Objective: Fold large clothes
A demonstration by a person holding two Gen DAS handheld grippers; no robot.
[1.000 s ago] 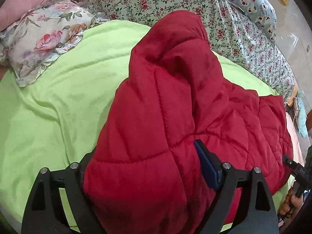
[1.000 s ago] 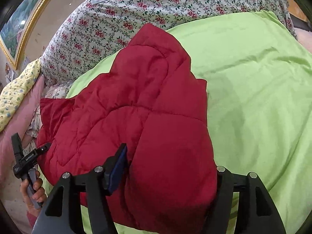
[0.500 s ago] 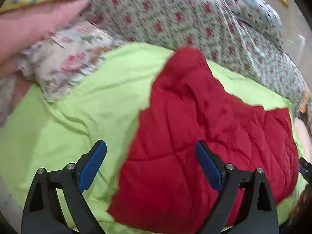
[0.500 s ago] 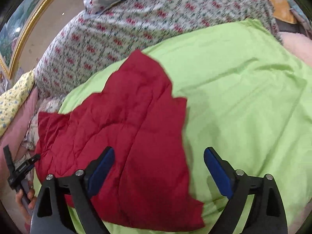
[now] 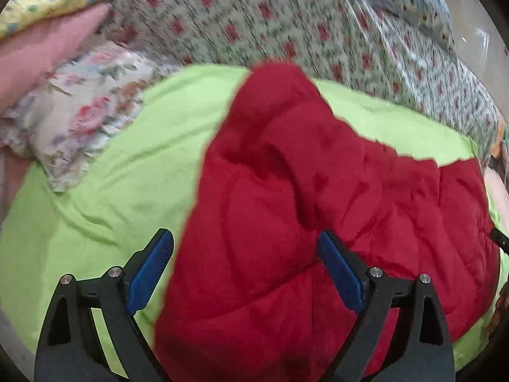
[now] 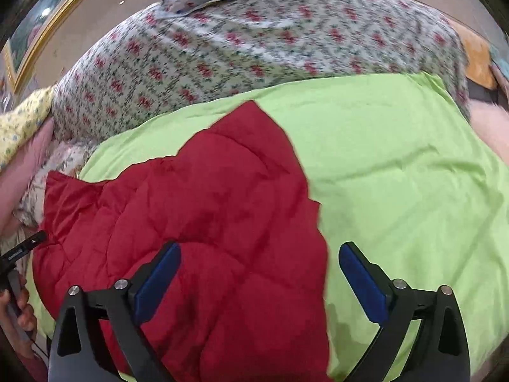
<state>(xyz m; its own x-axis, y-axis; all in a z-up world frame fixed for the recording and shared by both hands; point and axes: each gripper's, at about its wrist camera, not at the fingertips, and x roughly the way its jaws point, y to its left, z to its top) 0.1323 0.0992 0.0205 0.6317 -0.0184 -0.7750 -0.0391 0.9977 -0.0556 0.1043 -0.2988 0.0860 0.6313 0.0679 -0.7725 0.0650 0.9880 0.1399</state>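
Observation:
A red quilted jacket (image 5: 302,210) lies folded on a lime green sheet (image 5: 105,191). It also shows in the right wrist view (image 6: 197,222). My left gripper (image 5: 245,270) is open and empty, held above the jacket's near left edge. My right gripper (image 6: 259,283) is open and empty, held above the jacket's near right edge. The jacket's near hem is partly hidden behind the gripper frames.
A floral duvet (image 5: 318,31) lies heaped behind the jacket. A rose-print pillow (image 5: 79,117) sits at the left, with pink and yellow bedding beyond it. The green sheet (image 6: 413,175) stretches to the right. A gold picture frame (image 6: 47,25) hangs on the wall.
Both grippers have opened and let go of the jacket, then pulled back and up. The jacket has dropped flat onto the green sheet.

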